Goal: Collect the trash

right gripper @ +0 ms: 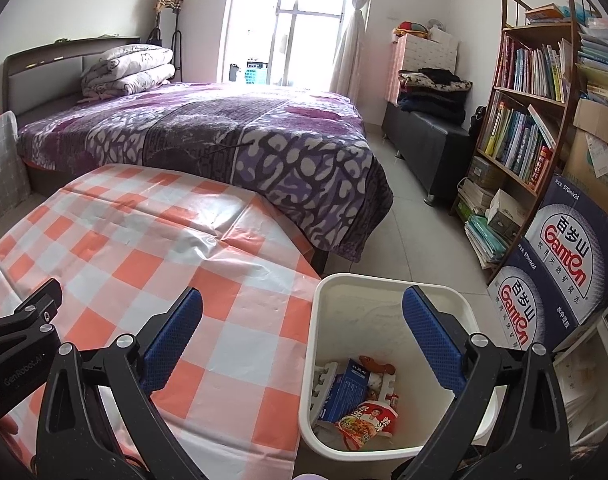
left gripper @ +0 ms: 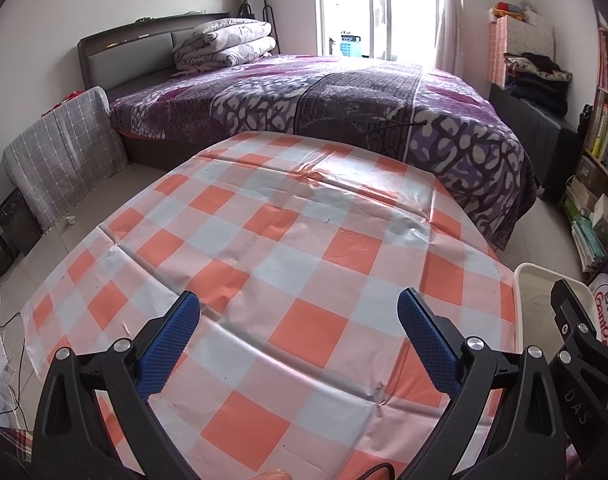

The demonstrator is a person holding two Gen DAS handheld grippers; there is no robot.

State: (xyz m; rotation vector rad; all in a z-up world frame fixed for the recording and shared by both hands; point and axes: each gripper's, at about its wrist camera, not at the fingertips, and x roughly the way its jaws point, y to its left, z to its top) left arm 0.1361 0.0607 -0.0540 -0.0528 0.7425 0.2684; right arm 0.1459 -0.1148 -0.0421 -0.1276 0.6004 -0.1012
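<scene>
In the left view our left gripper (left gripper: 297,344) hangs over the checked worktop (left gripper: 287,240), its blue fingers (left gripper: 171,344) spread wide with nothing between them. The bed (left gripper: 324,108) lies at 12 o'clock, a grey board (left gripper: 63,152) leans at 10 o'clock, and only a corner of the bin (left gripper: 522,280) shows at 3 o'clock, beside part of our right gripper (left gripper: 576,328).

The right view looks down into the bin (right gripper: 316,320), which stands against the worktop's (right gripper: 123,240) right edge. Here we see the trash inside: a blue carton (right gripper: 346,392), a noodle packet (right gripper: 368,420) and white foam (right gripper: 326,380). Our right gripper (right gripper: 304,344) hovers above it, fingers (right gripper: 432,340) apart and empty. Water cartons (right gripper: 564,272) and a bookshelf (right gripper: 520,120) crowd 3 o'clock.
</scene>
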